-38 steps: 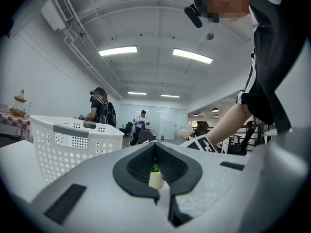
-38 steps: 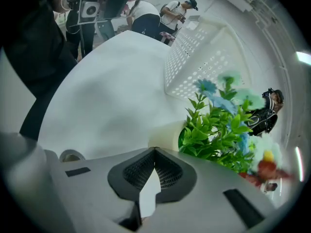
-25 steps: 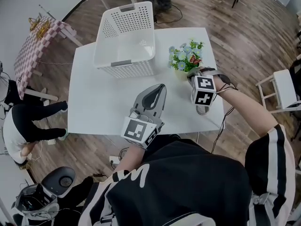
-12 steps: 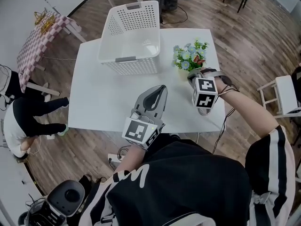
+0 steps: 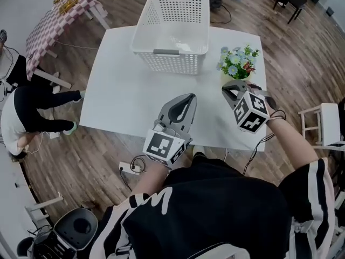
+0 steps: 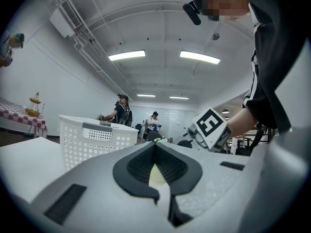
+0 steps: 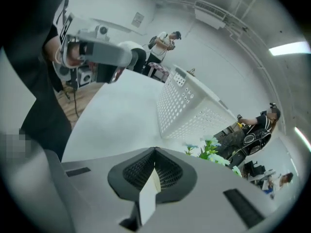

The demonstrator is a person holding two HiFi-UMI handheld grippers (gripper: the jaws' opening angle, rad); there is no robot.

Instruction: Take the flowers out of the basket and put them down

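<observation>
The flowers stand on the desk by its right edge, outside the empty basket at the far edge, so the job looks done to me, with my right gripper just beside them and my left gripper both closed on nothing.

Black top with white stripes down the sleeves. The grey left tool and right tool each bear a cube of black-and-white square markers.

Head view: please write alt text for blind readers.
A small pot of blue and white flowers stands on a white table, right of an empty white perforated plastic basket. The left tool and right tool hover nearby, shut.
</observation>
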